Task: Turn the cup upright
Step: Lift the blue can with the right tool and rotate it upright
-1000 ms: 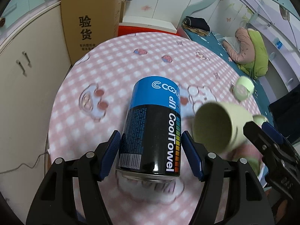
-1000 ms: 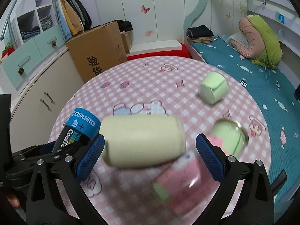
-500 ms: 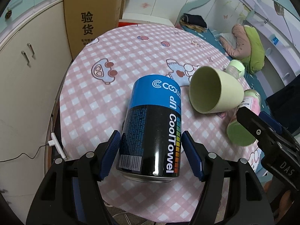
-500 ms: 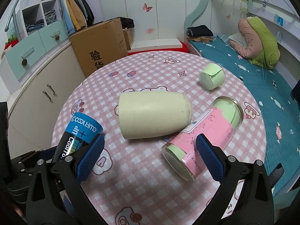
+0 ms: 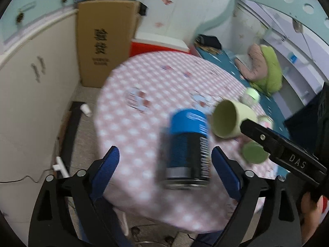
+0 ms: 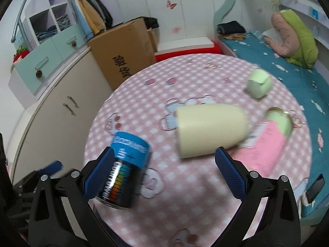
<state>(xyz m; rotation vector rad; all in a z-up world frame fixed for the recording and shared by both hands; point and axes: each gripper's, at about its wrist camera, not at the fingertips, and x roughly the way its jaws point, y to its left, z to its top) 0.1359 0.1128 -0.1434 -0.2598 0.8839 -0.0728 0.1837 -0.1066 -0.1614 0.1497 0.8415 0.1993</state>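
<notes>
A pale cream cup lies on its side on the pink checked round table, mouth to the left; the left wrist view shows its open mouth. My left gripper is open; a blue and black can stands free between its spread fingers, untouched. The can also shows in the right wrist view. My right gripper is open and empty, above the table in front of the cup. Both views are blurred by motion.
A pink-labelled jar with a green lid lies beside the cup. A small green cup lies further back. A cardboard box and white cabinets stand to the left, a bed to the right.
My left gripper has opened and let go of the can, then pulled back. My right gripper has pulled back and up from the cup, which lies on the table.
</notes>
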